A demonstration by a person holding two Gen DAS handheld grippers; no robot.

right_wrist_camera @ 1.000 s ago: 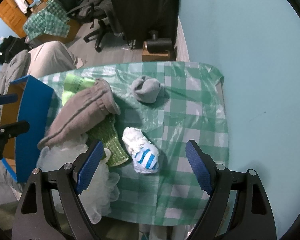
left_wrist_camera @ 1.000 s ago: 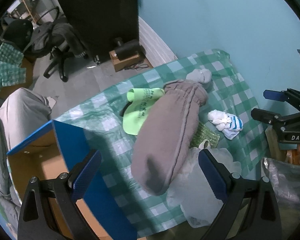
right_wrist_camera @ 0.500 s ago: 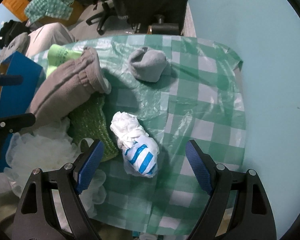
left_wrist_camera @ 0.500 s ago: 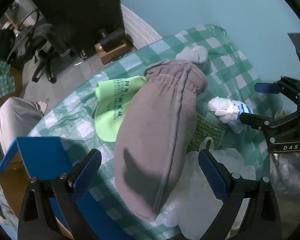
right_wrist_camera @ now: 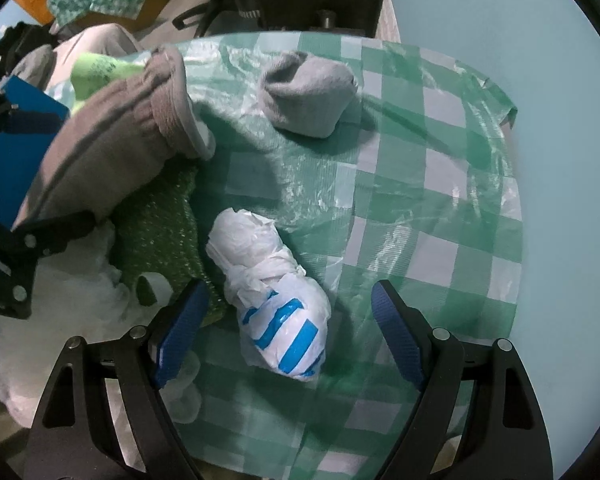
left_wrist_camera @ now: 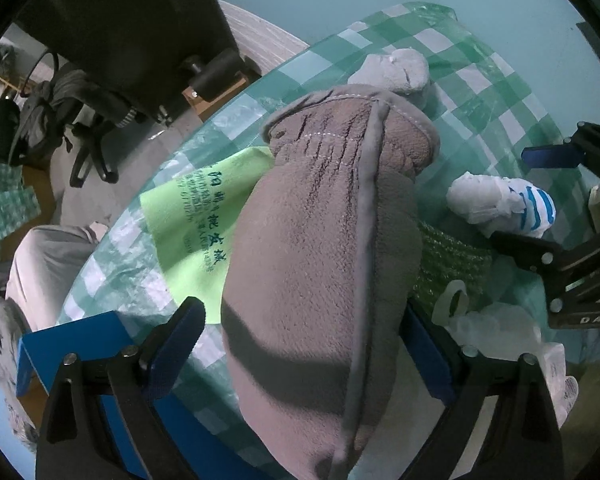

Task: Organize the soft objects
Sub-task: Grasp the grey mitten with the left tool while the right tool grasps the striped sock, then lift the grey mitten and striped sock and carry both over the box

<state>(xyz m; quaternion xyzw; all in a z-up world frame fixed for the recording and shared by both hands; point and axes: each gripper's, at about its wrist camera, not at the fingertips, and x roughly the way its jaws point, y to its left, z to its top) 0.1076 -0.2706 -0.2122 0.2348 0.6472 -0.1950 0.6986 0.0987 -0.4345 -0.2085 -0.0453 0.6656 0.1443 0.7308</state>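
A grey fleece mitten (left_wrist_camera: 320, 260) lies across a lime green cloth (left_wrist_camera: 196, 216) on the checked tablecloth (right_wrist_camera: 440, 200). My left gripper (left_wrist_camera: 300, 348) points down and straddles the mitten's closed end. Its jaws are closing: the right pad is at the mitten's edge, the left pad still stands apart. My right gripper (right_wrist_camera: 288, 332) is open, a finger on each side of a white bundle with blue stripes (right_wrist_camera: 276, 292), neither touching it. A rolled grey sock (right_wrist_camera: 308, 92) sits farther back. Under the mitten lies a green knitted piece (right_wrist_camera: 160, 232).
A blue-sided cardboard box (left_wrist_camera: 80, 340) stands at the table's left edge. White crumpled netting (right_wrist_camera: 60, 308) lies at the near left. Beyond the table are a black cabinet (left_wrist_camera: 120, 20), an office chair (left_wrist_camera: 80, 132) and a grey trouser leg (left_wrist_camera: 48, 264). A teal wall (right_wrist_camera: 560, 120) runs along the right.
Both grippers have come down toward the table. The left one now has the mitten between its fingers and its jaws have narrowed slightly. The right one has dropped around the striped bundle.
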